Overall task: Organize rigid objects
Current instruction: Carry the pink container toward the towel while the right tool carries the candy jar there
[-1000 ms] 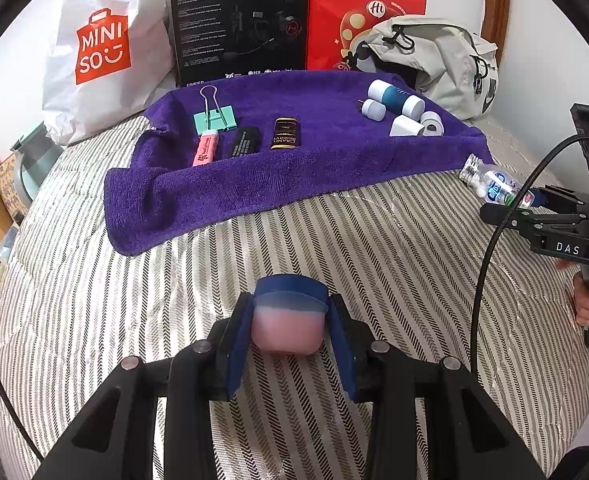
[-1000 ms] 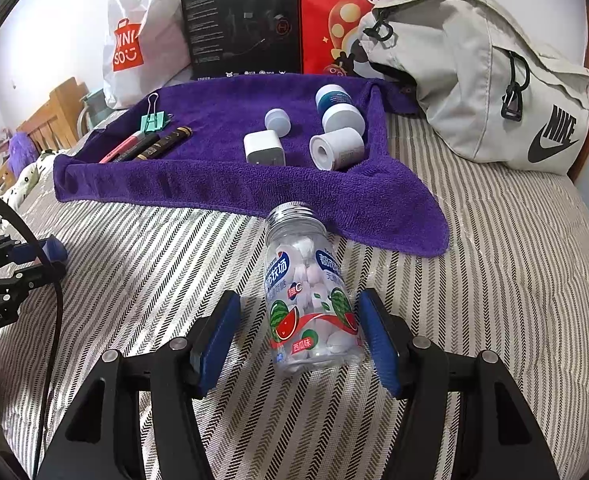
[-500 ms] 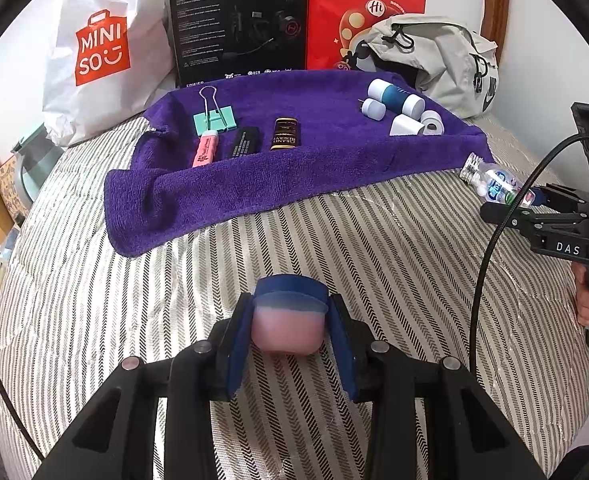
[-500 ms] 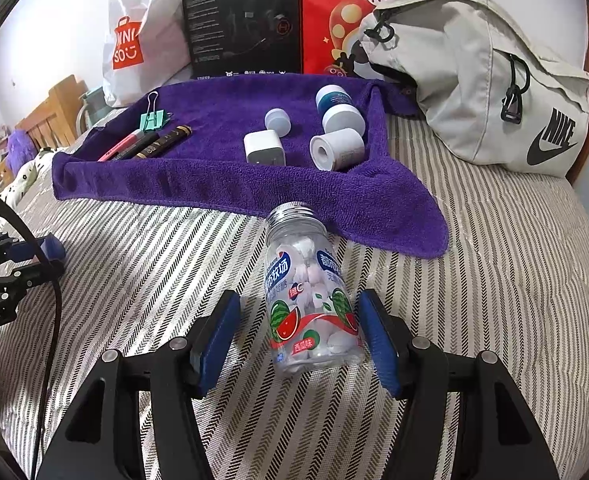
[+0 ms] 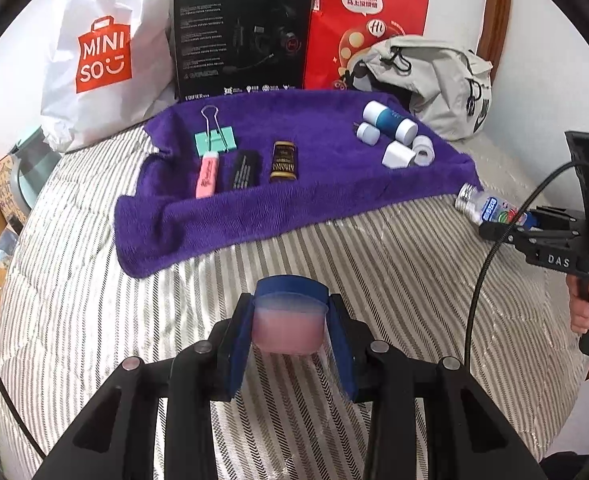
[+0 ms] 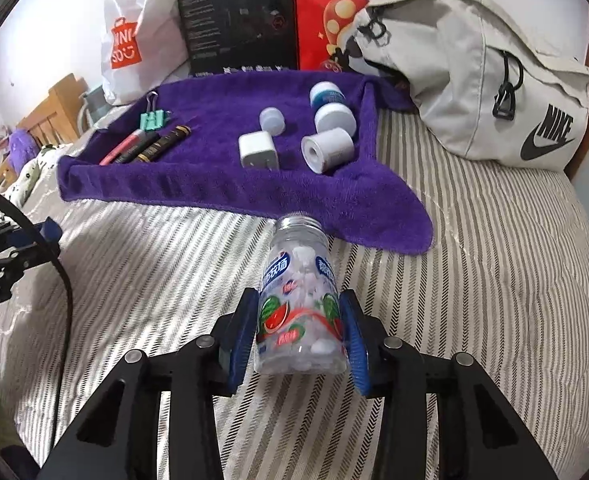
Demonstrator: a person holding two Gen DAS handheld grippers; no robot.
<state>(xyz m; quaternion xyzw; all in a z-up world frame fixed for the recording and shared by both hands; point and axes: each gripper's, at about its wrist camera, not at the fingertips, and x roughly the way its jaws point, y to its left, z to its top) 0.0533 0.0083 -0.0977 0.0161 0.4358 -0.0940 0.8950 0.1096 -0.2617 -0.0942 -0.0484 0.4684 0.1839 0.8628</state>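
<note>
both grippers loaded, over the striped bedspread

left gripper [image 5: 290,322] is closed on a small pink jar with a blue lid [image 5: 289,320] — blue pads touching both sides, jar held above the bedspread [image 5: 374,264] near its front edge.

right gripper [image 6: 299,328] is clamped on a clear candy bottle [image 6: 299,296] with a watermelon label and silver cap; pads press the lower body, cap end points toward the purple towel [image 6: 222,188]. can't tell if the bottle still touches the bedspread.

the towel lies across the far part of the bed. along the towel's left side: a green binder clip [image 5: 215,140], a pink highlighter [image 5: 207,174], a black stick [image 5: 243,169] and a dark gold-labelled tube [image 5: 284,161], side by side. at the towel's right end: a white charger cube [image 6: 256,150], a tape roll [image 6: 326,149], a small white cap [image 6: 272,120] and a blue-and-white bottle [image 6: 330,106], close together.

behind the towel — a white shopping bag [image 5: 94,52], a black box [image 5: 242,32], a red bag [image 5: 366,20] and a grey sling bag [image 6: 482,76].
</note>
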